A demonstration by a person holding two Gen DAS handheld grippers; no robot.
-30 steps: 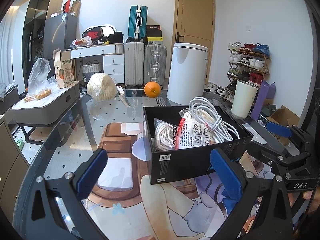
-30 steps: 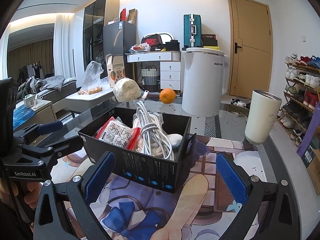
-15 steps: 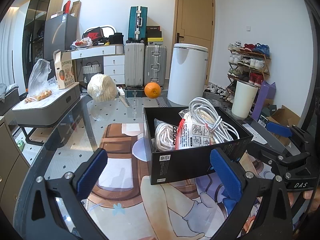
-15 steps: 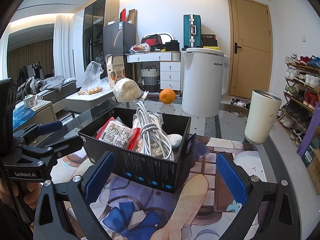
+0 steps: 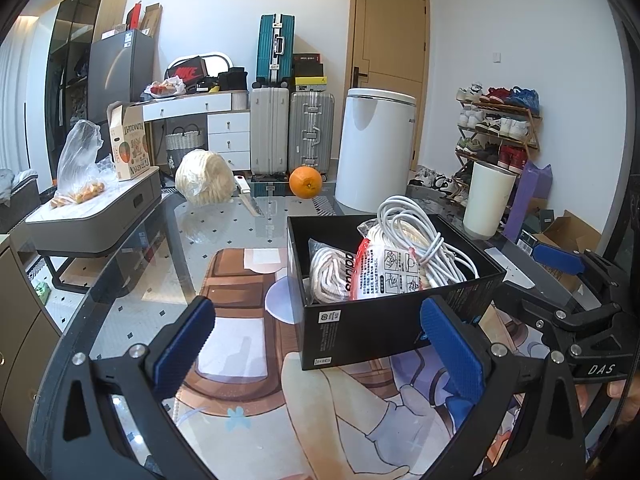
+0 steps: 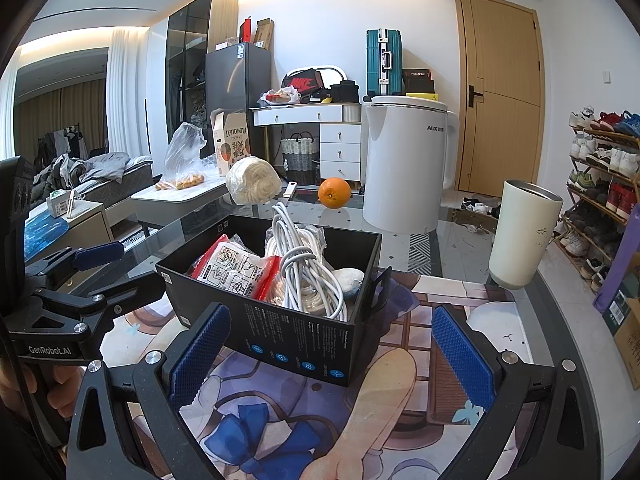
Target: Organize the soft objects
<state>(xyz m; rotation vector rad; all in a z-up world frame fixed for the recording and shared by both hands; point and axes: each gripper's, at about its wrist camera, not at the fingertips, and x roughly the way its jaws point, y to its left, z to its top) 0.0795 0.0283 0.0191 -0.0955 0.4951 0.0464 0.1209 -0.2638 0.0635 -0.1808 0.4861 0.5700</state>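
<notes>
We see a bright, evenly lit room, with ceiling light glowing at the top of both views. The glass table (image 5: 224, 240) shows pale reflections and glare. Fisheye distortion bends the edges, which darken into black corners. Focus is sharp throughout.

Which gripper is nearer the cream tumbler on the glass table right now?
Right. The right gripper sits just in front of the black box, with the cream tumbler ahead to its right. The left gripper is on the box's far side from it.
</notes>
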